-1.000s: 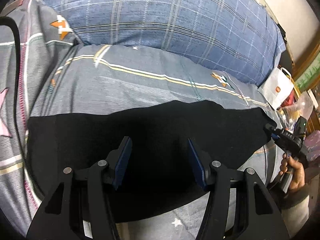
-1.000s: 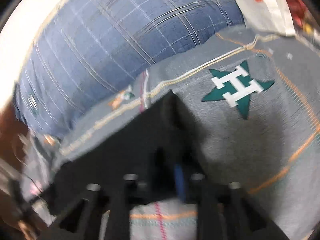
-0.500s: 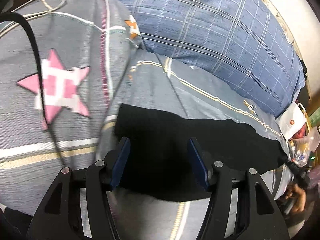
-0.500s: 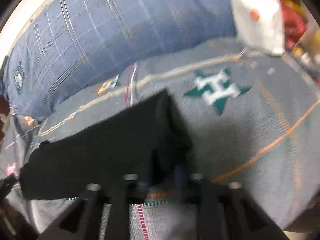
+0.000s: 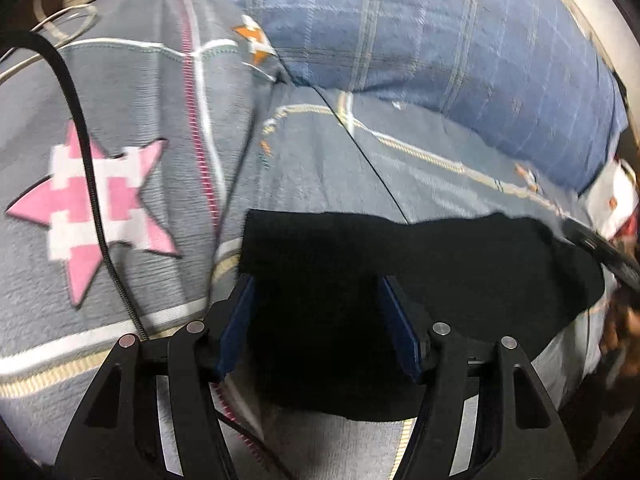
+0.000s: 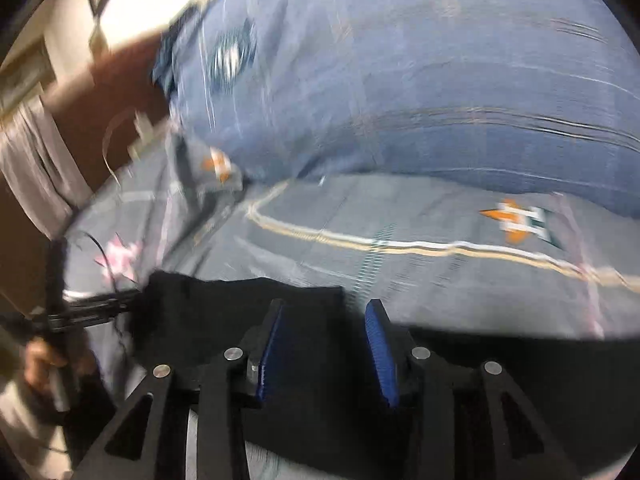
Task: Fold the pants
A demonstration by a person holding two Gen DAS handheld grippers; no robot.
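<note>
Left claw [image 5: 316, 320] opening, nothing gripped, over left end of black pants [image 5: 420, 272] on bed [image 5: 160, 152]. Right claw [image 6: 324, 344] opening, empty, above pants; long axis runs claw-to-claw.

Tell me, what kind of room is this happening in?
Most likely a bedroom. The black pants lie on a bed's grey star-patterned cover, a big blue plaid pillow sits behind them, and a curtain hangs to one side.
</note>
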